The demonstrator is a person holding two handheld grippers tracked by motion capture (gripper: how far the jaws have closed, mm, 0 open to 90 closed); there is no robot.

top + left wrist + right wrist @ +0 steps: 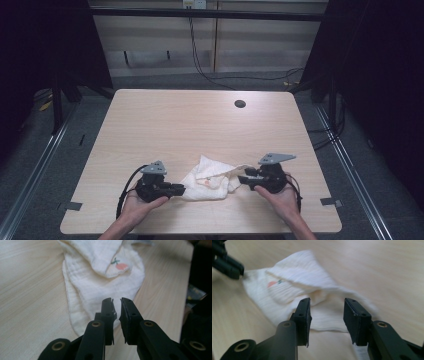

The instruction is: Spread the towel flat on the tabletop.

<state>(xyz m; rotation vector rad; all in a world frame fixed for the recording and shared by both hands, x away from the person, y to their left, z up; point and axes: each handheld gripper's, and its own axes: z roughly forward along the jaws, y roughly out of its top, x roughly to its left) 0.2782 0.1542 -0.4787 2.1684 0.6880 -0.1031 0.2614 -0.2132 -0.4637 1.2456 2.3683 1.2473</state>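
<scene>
A crumpled white cloth with a small orange print (210, 178) lies between the claws. The left gripper (116, 300) is nearly closed just before its edge; the right gripper (326, 302) gapes wide over its other end.

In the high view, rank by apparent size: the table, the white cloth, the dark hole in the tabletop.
1. table
2. white cloth
3. dark hole, much the smallest; it lies farther from the camera, though the gap is plain.
</scene>
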